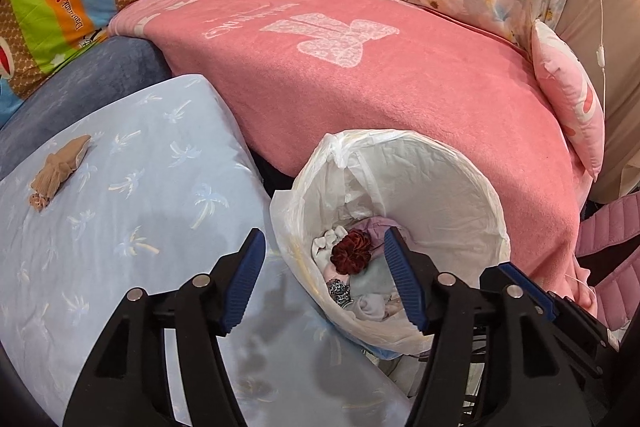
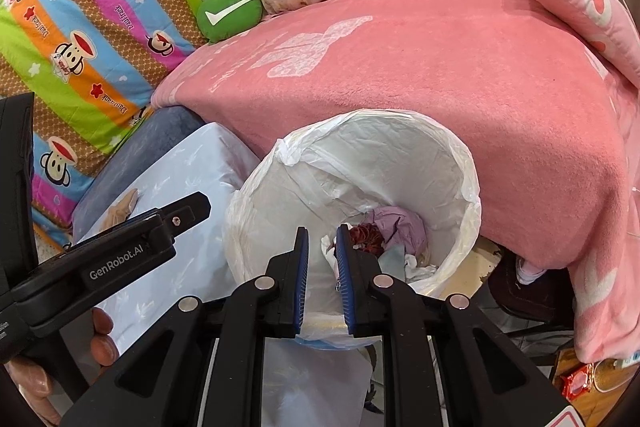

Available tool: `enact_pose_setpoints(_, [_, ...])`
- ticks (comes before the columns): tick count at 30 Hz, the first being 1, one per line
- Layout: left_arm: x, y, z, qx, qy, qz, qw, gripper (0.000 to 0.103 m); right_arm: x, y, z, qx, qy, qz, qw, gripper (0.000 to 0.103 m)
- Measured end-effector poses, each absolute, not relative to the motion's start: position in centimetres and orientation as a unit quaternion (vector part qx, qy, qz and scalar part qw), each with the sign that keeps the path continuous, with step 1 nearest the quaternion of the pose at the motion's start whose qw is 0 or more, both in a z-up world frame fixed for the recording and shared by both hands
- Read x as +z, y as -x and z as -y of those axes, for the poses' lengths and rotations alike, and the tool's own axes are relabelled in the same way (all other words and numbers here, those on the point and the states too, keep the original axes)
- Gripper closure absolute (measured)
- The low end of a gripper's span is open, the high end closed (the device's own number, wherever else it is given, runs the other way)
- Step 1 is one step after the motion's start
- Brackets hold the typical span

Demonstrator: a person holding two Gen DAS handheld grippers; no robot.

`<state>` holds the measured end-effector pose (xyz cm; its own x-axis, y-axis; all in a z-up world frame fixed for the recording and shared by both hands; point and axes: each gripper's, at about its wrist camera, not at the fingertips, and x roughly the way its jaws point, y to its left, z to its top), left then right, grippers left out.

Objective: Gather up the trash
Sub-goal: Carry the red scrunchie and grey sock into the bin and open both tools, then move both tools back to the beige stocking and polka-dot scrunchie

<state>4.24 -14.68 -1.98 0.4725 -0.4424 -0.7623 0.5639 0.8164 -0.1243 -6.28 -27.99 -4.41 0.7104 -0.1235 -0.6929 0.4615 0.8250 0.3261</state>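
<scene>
Left wrist: tan rag (image 1: 60, 167) on blue sheet (image 1: 132, 227).

A round bin (image 1: 460, 187), lined with a crumpled white plastic bag (image 2: 260, 211) folded over its rim, stands upright below and ahead of both pairs of jaws. Inside lie a dark red ruffled scrunchie (image 1: 351, 251), lilac paper (image 2: 400, 225), white tissue and a small leopard-print scrap (image 1: 339, 291). A tan crumpled stocking (image 1: 62, 169) lies far left of the left jaws, on pale blue cloth.
</scene>
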Motion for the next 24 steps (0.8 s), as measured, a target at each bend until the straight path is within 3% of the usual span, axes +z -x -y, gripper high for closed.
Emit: enact_pose_setpoints(24, [-2.6,-6.2,9.2,-0.250,-0.042,-0.424,0.869,0.044,-3.8,2.9,22.6,-0.120,-0.208,-0.367,0.899,0.075])
